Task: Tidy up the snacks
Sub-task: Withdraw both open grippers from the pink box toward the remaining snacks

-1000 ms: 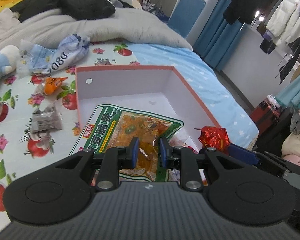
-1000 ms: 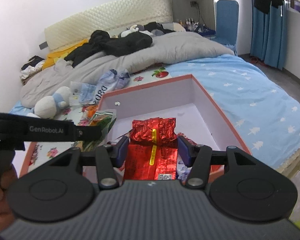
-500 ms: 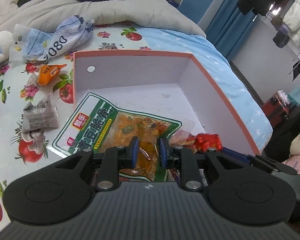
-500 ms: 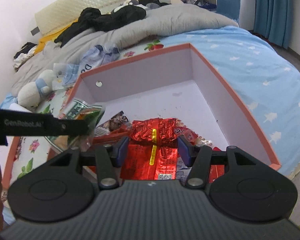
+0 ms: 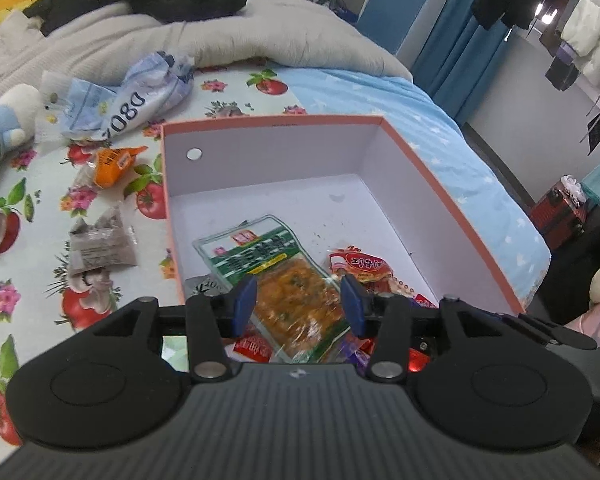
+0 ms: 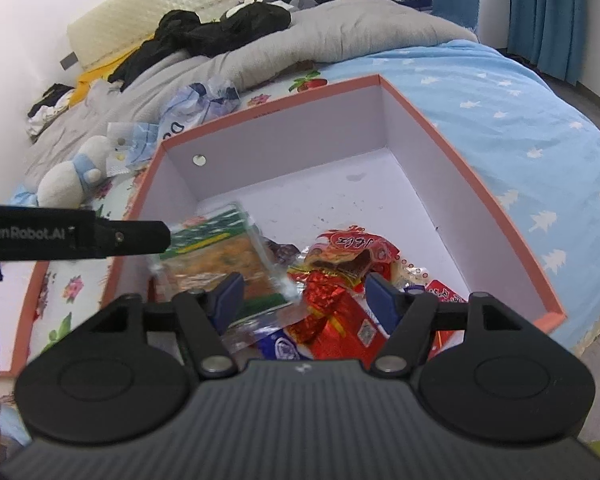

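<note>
A second ago the left gripper [image 5: 299, 300] pinched the green-and-orange snack pouch [image 5: 278, 280] above the box [image 5: 440, 196], and the right gripper [image 6: 302, 300] clamped the red foil packet [image 6: 336, 312]. Now both pairs of jaws are opening. The pouch lies between the left pads without being pressed, resting inside the box near its front left corner. The red foil packet sits loose between the right pads, on the heap of snacks at the box's front edge. Both grippers have dropped lower, closer to the box floor.

The box's back half is bare white floor up to its far wall, so open room lies toward the far corners. The pink-rimmed side walls stand close on either side of the heap. The box sits on the bed [image 5: 340, 92], with its right wall near the bed's right edge. Outside the left wall, on the flowered sheet [image 5: 28, 216], lie an orange sachet [image 5: 114, 162], a grey packet [image 5: 100, 246] and a crumpled blue-and-white bag [image 5: 140, 100], all well apart from the box.

The near ends of the pouch and the foil packet are hidden behind the gripper bodies. Other wrappers in the heap, one red with white print [image 5: 360, 266], overlap so that their outlines cannot be told apart. In the right wrist view the pouch is blurred, and the left gripper's arm crosses in front of its left end.
</note>
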Available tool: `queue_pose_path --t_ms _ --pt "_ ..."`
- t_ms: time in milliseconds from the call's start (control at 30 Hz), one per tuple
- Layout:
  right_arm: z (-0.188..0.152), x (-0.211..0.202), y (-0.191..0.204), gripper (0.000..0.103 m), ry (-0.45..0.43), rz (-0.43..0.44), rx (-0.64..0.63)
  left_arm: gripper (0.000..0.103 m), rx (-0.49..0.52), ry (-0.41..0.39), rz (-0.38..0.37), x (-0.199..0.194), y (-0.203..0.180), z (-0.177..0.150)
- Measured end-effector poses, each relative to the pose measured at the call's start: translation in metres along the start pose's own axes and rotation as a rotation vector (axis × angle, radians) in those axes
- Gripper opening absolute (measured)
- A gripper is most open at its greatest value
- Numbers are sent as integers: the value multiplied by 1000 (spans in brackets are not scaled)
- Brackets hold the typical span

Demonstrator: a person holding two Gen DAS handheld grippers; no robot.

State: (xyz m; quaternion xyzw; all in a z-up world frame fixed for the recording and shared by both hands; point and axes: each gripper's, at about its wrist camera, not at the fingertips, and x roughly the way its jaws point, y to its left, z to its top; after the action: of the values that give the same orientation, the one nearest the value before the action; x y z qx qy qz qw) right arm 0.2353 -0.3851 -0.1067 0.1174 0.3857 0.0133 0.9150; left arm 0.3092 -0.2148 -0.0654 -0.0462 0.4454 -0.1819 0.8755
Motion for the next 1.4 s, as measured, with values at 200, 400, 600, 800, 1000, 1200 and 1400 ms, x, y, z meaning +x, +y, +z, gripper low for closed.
queue_pose_path --t_ms 200,400,600,800,1000,1200,1400 --pt "-11 -35 14 69 -46 12 1 52 3 -47 2 -48 -2 -18" --pt "-22 -72 30 69 -100 21 -18 52 -1 -100 -7 -99 3 -41" --pt "-32 -107 43 69 -163 26 -25 52 11 -139 -13 -141 8 -65" --pt "-48 -132 63 69 -192 28 -50 52 -8 -185 -26 -178 17 -89" --pt "-68 -150 85 69 -203 45 -72 52 -19 -219 -23 -211 30 -114" --pt "-85 -161 106 69 -206 88 -109 52 -43 -252 12 -236 49 -138" --pt "-98 -169 124 69 -216 135 -149 52 -92 -264 48 -254 68 -164"
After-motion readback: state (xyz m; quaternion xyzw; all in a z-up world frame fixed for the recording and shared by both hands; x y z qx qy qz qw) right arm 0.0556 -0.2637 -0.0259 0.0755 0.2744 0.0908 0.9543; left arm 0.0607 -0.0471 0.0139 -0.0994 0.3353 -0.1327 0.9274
